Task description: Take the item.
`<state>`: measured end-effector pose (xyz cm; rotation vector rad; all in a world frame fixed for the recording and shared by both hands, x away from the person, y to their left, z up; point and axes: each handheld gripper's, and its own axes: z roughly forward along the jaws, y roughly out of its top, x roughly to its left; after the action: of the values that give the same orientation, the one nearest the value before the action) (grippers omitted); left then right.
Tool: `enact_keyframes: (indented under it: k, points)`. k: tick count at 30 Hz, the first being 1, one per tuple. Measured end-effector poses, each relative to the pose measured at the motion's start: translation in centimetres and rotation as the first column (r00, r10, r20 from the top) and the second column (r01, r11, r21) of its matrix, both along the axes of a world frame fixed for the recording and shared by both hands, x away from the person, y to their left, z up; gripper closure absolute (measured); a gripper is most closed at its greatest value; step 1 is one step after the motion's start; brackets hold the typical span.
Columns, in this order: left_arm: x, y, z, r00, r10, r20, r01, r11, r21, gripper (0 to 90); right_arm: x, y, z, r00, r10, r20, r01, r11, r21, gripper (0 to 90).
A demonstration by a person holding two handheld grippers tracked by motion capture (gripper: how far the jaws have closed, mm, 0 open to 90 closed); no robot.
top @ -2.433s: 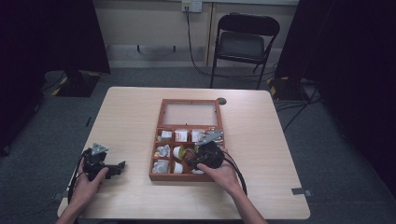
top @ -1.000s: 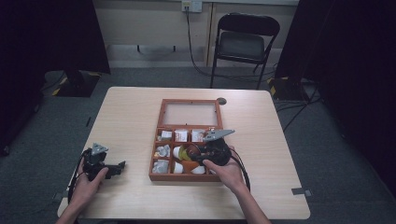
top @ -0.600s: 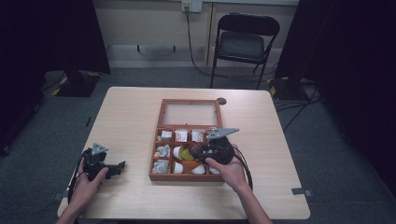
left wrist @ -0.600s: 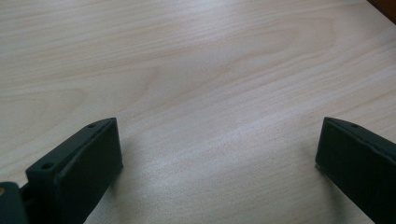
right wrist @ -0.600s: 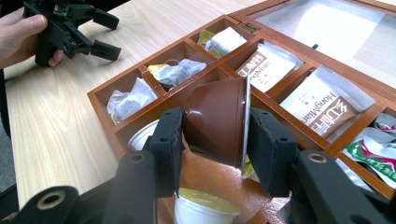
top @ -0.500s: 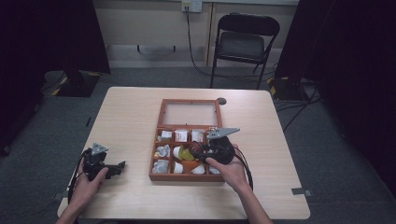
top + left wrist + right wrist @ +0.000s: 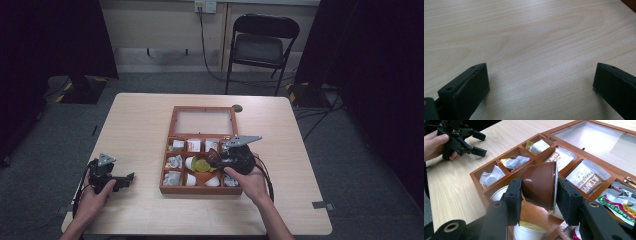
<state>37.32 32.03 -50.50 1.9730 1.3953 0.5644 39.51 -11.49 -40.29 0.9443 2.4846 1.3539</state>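
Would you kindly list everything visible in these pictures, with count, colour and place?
Table: one, light wood, centre of room.
Wooden box: one, reddish-brown, glass lid open flat, on table centre.
Sachets: several, white and coloured, in the box compartments.
White-lidded cups: a few, in the near compartments.
Brown cup: one, tilted, between the right jaws above the box.
Folding chair: one, black, beyond the table.
Left gripper: black, open, resting on table at left, held by the left hand.
Right gripper: black, clamped on the brown cup.

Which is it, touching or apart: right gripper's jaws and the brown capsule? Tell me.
Touching. The right gripper view shows the right gripper clamping the brown capsule, a jaw pressed against each side.
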Motion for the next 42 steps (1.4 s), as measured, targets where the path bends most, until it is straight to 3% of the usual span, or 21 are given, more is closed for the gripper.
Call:
enact_keyframes:
  k: [25,42]
  points:
    - [0.0,0.0,0.0,1.0000,0.000,0.000,0.000,1.0000,0.000,0.0,0.2,-3.2,1.8,0.9973,-0.067,0.030,0.065,0.996,0.053,56.8]
    - [0.0,0.0,0.0,1.0000,0.000,0.000,0.000,1.0000,0.000,0.0,0.5,-5.6,2.8,0.9905,-0.128,0.051,0.123,0.989,0.087,56.9]
